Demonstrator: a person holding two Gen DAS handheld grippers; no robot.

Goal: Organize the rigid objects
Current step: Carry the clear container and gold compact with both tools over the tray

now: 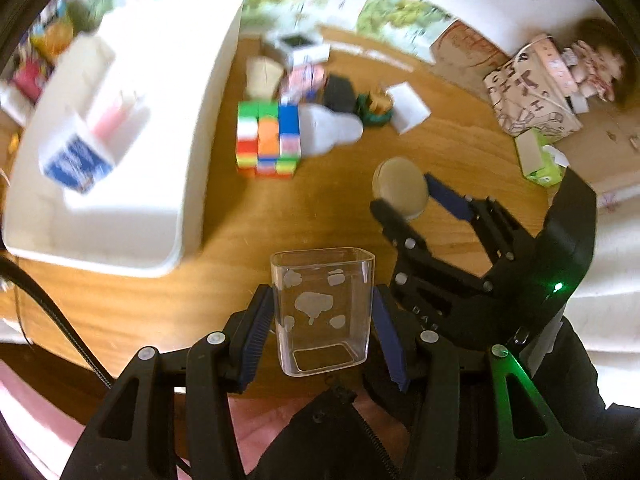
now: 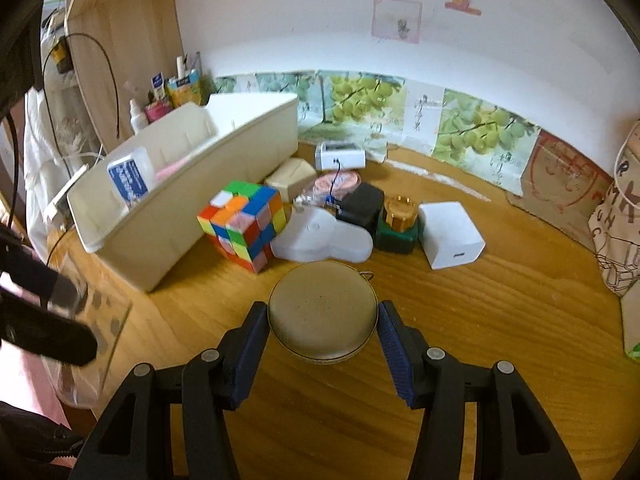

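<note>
My left gripper is shut on a clear square plastic cup with white cloud marks, held above the wooden desk. My right gripper is shut on a round tan tin, also seen in the left wrist view to the cup's right. The cup shows blurred at the left edge of the right wrist view. A white storage bin stands at the left, holding a blue-labelled box. A colourful puzzle cube leans beside the bin.
Behind the cube lie a white cloud-shaped case, a black box, a gold and green jar, a white charger block and a beige box. A patterned bag stands at the right. Wall posters run behind.
</note>
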